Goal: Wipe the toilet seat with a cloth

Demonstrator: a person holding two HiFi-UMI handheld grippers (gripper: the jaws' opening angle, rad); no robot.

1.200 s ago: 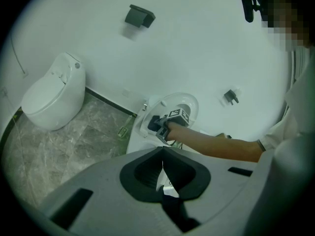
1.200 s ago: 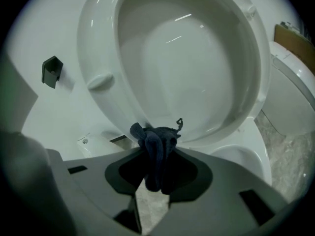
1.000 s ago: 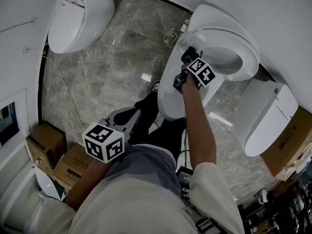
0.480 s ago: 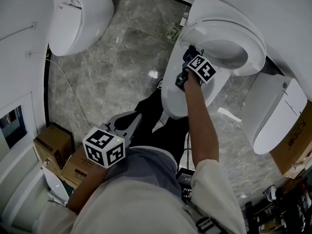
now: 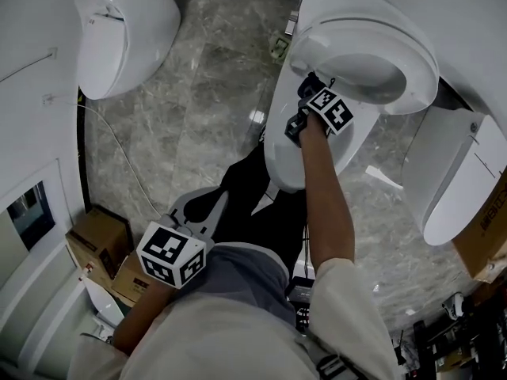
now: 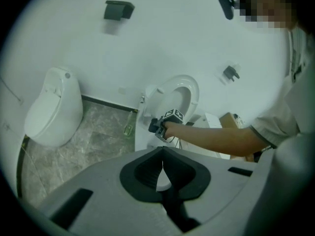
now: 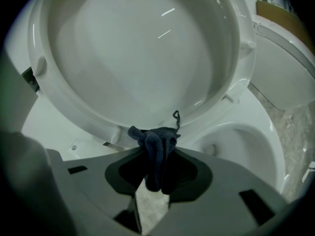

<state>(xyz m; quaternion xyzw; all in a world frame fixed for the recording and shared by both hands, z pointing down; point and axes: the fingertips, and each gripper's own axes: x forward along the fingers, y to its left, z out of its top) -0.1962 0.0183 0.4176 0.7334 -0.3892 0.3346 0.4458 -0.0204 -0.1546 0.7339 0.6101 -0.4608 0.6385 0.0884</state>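
Note:
The white toilet (image 5: 289,145) stands at the upper right of the head view with its seat (image 5: 372,34) tipped up. My right gripper (image 5: 309,92) is at the seat's lower rim, shut on a dark blue cloth (image 5: 313,81). In the right gripper view the bunched cloth (image 7: 155,139) sits between the jaws of the right gripper (image 7: 157,156) and touches the bottom edge of the raised seat (image 7: 69,90); the bowl (image 7: 246,146) lies to the right. My left gripper (image 5: 210,203) hangs low over the person's legs, jaws shut and holding nothing, and it is far from the toilet (image 6: 147,127).
A second white fixture (image 5: 119,30) hangs at the upper left above the marble floor (image 5: 190,109). Another white unit (image 5: 459,184) and a cardboard box (image 5: 493,240) stand at the right. More boxes (image 5: 99,240) sit at the lower left. A thin cable (image 5: 119,153) runs over the floor.
The head view has drifted, so the toilet sits a little higher and further right. My right gripper keeps the cloth at the seat's lower rim. The left gripper stays low.

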